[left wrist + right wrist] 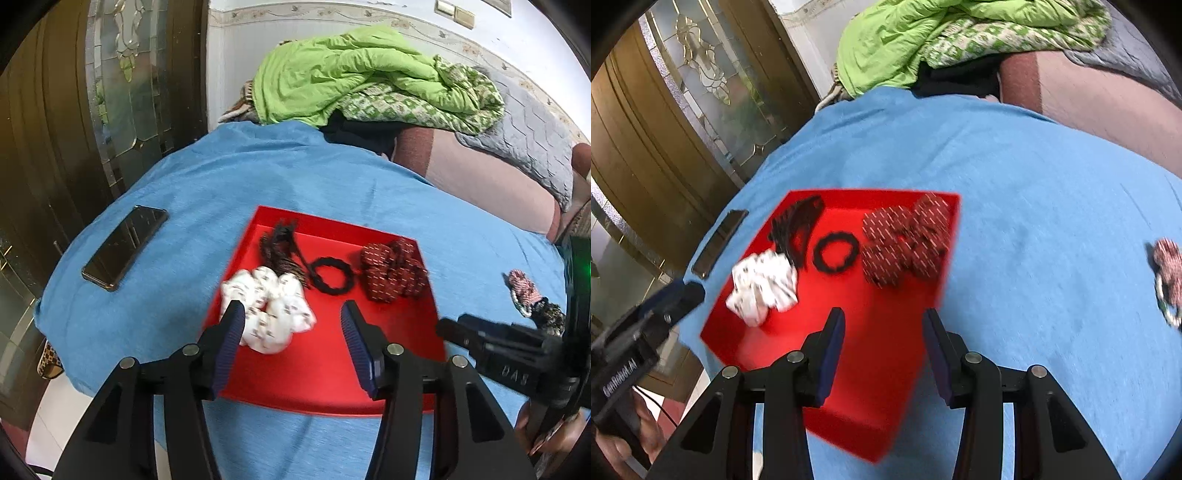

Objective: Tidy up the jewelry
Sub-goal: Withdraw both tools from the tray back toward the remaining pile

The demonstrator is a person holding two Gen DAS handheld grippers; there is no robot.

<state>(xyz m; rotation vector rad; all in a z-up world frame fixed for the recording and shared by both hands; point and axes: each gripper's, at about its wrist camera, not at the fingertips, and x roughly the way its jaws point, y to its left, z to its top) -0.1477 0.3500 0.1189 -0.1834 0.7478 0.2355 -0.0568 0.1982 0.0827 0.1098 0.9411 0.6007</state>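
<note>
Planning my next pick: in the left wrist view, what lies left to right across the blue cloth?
Phone → white scrunchie → black hair tie → dark red scrunchie → pink striped scrunchie, off the red tray.

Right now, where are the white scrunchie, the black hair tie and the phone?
white scrunchie (269,310): left wrist view, on its bunched fabric middle.
black hair tie (331,276): left wrist view, on its ring's lower left band.
phone (125,245): left wrist view, on the dark screen.
</note>
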